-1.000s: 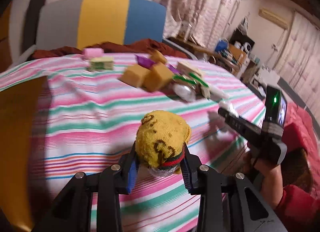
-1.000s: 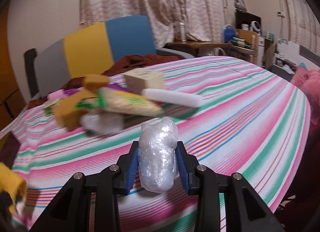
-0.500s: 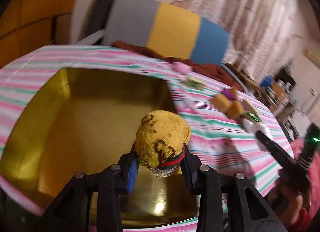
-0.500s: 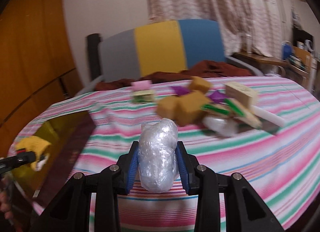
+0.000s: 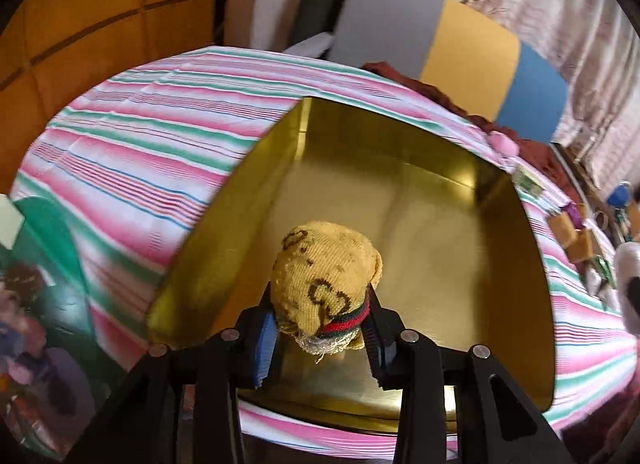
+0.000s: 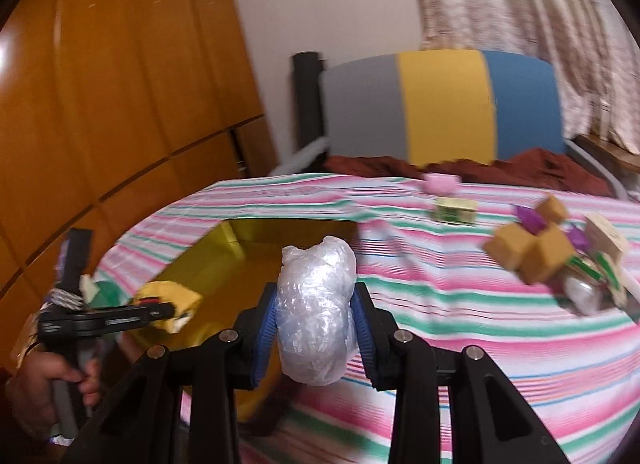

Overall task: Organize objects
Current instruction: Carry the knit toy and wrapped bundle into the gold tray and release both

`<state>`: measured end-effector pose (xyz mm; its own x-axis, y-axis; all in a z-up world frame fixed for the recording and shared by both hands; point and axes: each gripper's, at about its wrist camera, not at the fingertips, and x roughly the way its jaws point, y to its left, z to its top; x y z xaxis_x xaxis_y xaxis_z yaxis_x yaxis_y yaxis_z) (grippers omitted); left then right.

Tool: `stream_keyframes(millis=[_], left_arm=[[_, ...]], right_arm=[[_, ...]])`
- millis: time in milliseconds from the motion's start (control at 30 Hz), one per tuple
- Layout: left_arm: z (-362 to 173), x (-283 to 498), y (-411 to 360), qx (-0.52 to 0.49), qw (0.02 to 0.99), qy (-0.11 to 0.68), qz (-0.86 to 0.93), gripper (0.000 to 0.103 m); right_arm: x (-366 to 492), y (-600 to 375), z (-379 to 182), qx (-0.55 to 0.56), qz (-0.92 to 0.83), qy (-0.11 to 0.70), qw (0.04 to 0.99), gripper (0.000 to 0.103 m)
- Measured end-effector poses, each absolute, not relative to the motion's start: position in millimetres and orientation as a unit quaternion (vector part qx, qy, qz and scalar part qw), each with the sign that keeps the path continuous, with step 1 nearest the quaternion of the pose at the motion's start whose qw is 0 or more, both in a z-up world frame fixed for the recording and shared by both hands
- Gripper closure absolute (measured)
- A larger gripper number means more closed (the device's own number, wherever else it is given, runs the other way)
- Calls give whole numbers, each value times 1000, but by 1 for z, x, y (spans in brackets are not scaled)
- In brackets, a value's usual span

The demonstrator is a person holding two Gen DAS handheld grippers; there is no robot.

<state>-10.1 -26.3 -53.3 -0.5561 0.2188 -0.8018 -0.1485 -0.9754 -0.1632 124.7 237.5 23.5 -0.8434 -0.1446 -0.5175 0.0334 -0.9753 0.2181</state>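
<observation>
My left gripper (image 5: 320, 338) is shut on a yellow knitted sock bundle (image 5: 324, 276) with brown logos and a red-green band. It holds the bundle over the near part of an open gold tin box (image 5: 400, 200) on the striped table. My right gripper (image 6: 316, 328) is shut on a clear plastic-wrapped bundle (image 6: 316, 304), held just right of the gold box (image 6: 224, 264). The left gripper (image 6: 176, 310) with its yellow bundle shows in the right wrist view, over the box's near edge.
A pile of loose items lies on the striped cloth to the right: tan foam blocks (image 6: 528, 252), purple pieces (image 6: 528, 220), a small green-label box (image 6: 456, 210), a pink item (image 6: 440, 182). A printed lid (image 5: 36, 304) lies left of the box. A grey-yellow-blue chair (image 6: 440, 104) stands behind.
Both grippers have swung left from the pile of items toward the gold box. The left gripper now holds the sock bundle over the box's inside. Both grips are unchanged.
</observation>
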Motion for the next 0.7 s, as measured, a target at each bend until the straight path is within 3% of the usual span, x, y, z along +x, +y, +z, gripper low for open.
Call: stream_keyframes(millis=[67, 200, 333, 433, 700], left_arm=[[-48, -8, -32, -452, 87, -33, 887, 56], [-29, -1, -41, -418, 70, -42, 905, 25], [-4, 8, -54, -365, 42, -58, 928, 23], [12, 12, -66, -329, 10, -77, 941, 2], [13, 12, -87, -328, -8, -132, 936, 0]], right_arm=[[120, 221, 26, 278, -954, -94, 66, 67], [108, 186, 23, 303, -944, -81, 105, 67], [93, 163, 12, 333, -930, -77, 134, 66], [78, 148, 0, 361, -917, -76, 154, 66], [45, 117, -27, 402, -897, -83, 166, 66]])
